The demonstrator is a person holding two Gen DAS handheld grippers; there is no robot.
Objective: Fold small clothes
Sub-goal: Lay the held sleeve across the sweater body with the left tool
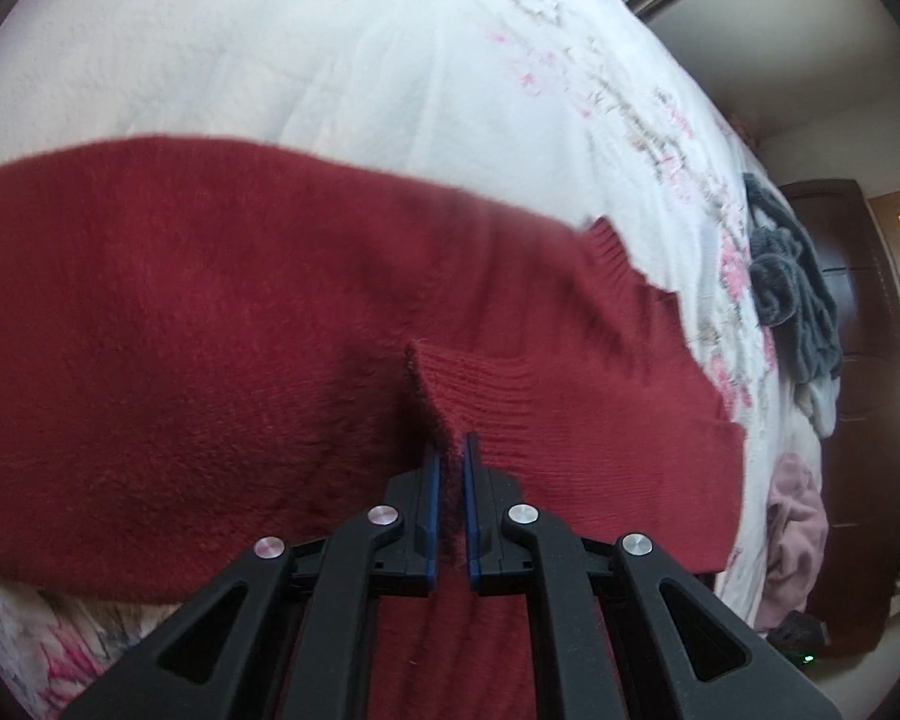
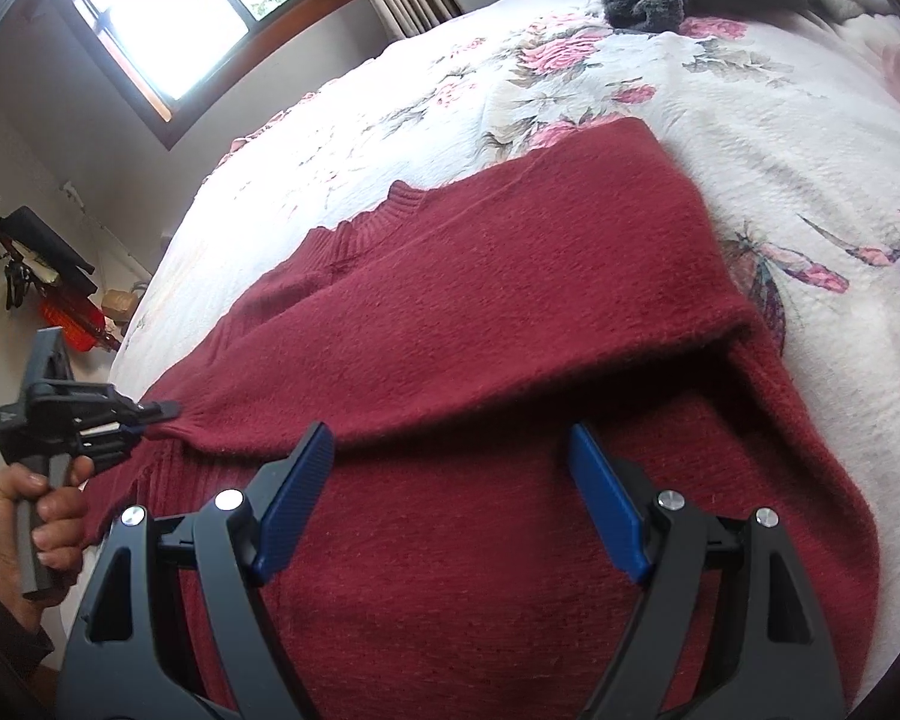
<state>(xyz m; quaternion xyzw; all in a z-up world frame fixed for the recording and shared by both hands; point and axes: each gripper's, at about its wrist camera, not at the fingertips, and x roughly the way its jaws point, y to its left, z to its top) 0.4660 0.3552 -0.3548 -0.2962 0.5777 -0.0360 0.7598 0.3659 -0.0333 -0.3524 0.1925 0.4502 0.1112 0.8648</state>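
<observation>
On the floral bedspread (image 2: pixel 660 138) in front of me the red sweater (image 2: pixel 510 312) lies spread out with one sleeve folded across its body; I judge it soft, limp and fairly light, fuzzy enough not to slip, best taken by a ribbed cuff or hem edge where the knit is firmer. My left gripper (image 1: pixel 452 450) is pinched tight on the ribbed cuff (image 1: pixel 468 384) of that sleeve; my right gripper (image 2: pixel 450 450) hangs wide apart over the body, gripping nothing.
</observation>
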